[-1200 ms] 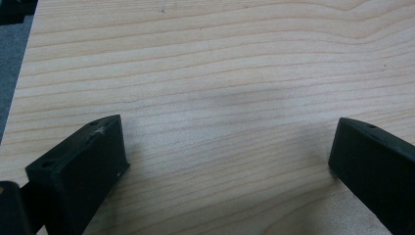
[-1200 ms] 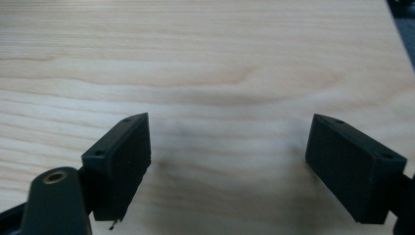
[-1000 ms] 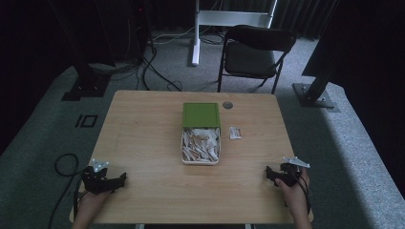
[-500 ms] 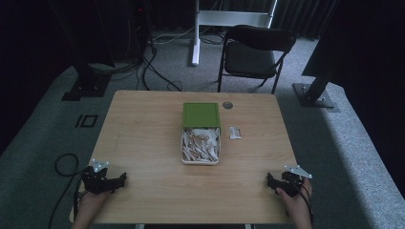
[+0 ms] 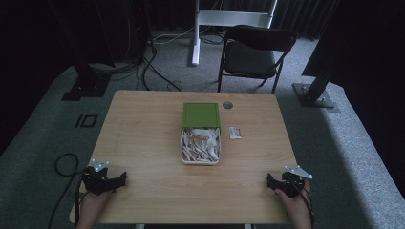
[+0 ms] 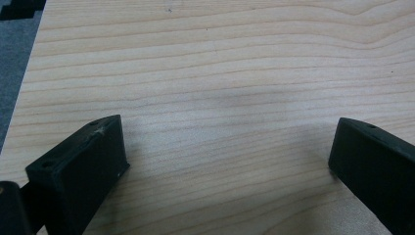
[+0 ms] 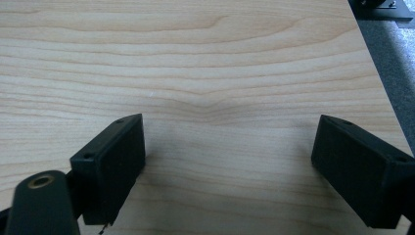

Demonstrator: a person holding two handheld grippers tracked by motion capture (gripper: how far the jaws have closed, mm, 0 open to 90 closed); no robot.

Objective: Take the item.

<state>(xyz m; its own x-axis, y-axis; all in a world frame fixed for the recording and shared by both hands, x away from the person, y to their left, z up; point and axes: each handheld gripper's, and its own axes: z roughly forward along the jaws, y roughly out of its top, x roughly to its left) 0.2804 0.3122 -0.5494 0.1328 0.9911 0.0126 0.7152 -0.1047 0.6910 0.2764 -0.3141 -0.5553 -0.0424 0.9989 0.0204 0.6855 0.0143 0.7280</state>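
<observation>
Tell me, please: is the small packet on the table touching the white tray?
Apart. In the high view, a strip of bare wooden table shows between the small packet and the right wall of the white tray.

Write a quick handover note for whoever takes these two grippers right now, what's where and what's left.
Left gripper: open, empty, low at the near left corner of the table.
Right gripper: open, empty, at the near right corner.
White tray of packets sits mid-table, with the green lid lying just behind it, touching. One loose packet lies right of the tray.
Done: nothing gripped yet.
Left: probably tray the loose packet and fit the lid.
</observation>
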